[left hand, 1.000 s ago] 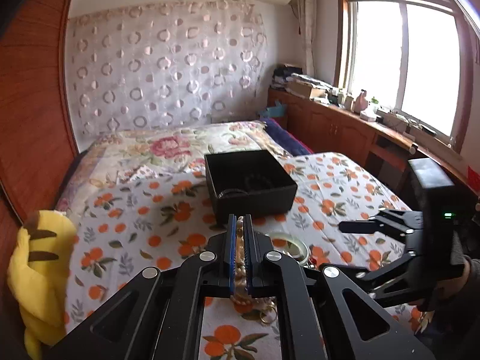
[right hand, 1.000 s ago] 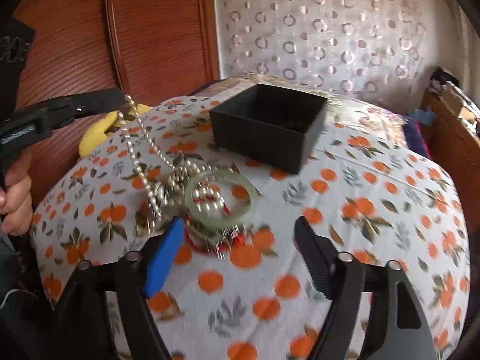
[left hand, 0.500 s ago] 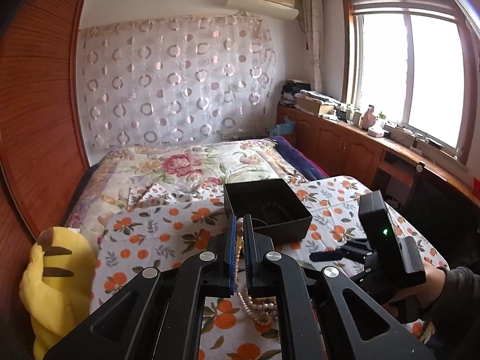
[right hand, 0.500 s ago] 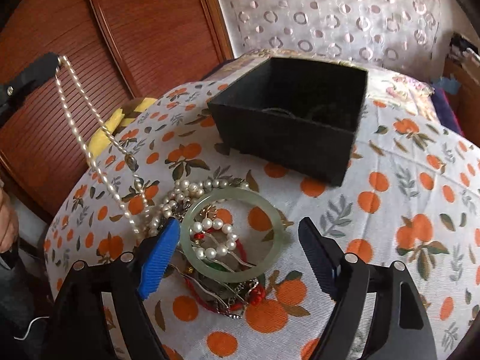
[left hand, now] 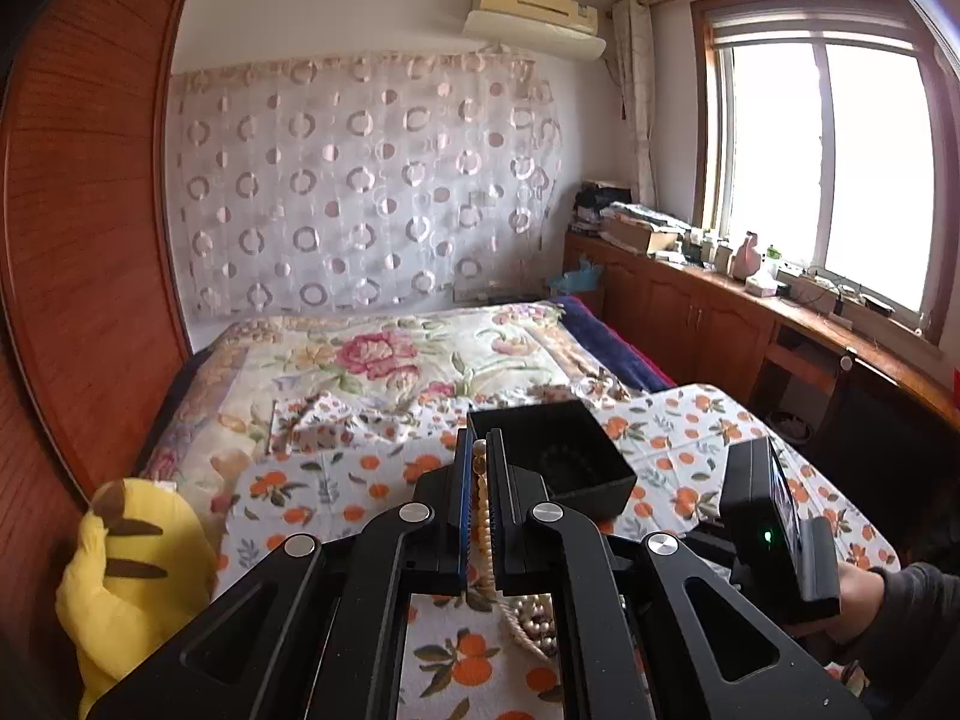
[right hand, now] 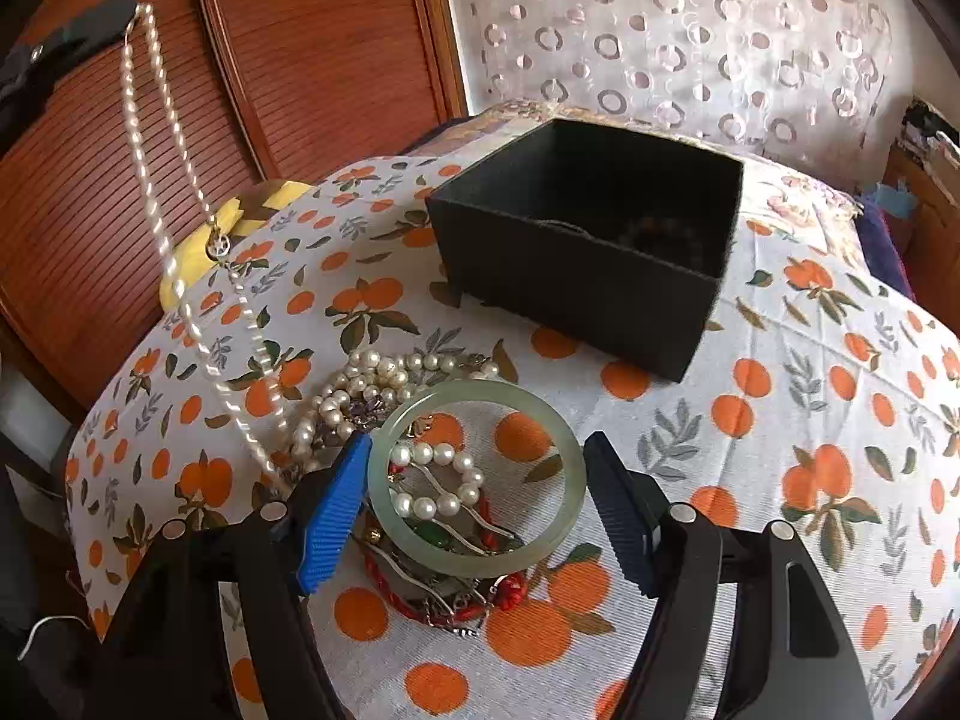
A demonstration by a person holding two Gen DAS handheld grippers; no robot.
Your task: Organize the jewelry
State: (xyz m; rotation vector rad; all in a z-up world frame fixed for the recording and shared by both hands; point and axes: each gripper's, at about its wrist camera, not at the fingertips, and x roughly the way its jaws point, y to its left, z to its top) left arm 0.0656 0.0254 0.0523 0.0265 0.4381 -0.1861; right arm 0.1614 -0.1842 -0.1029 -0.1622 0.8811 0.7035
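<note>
- The pearl necklace is a long strand of small white beads with a little round gold charm partway down; it hangs taut from the left claw, whose blue-padded fingers are clenched on it, down to the jewelry pile.
- The right claw is released, fingers spread wide either side of a pale green jade bangle, touching neither side as far as the view shows.
- The bangle lies flat on top of the pile, over a ring of larger pearls, a red cord bracelet and thin silver chains.
- The black box stands open just beyond the pile, apart from it; dark beads seem to lie in its far right corner.
- Everything sits on the orange-print cloth; bare cloth spreads to the right of the pile and box, and the cloth's left edge falls away near the wooden wardrobe.
</note>
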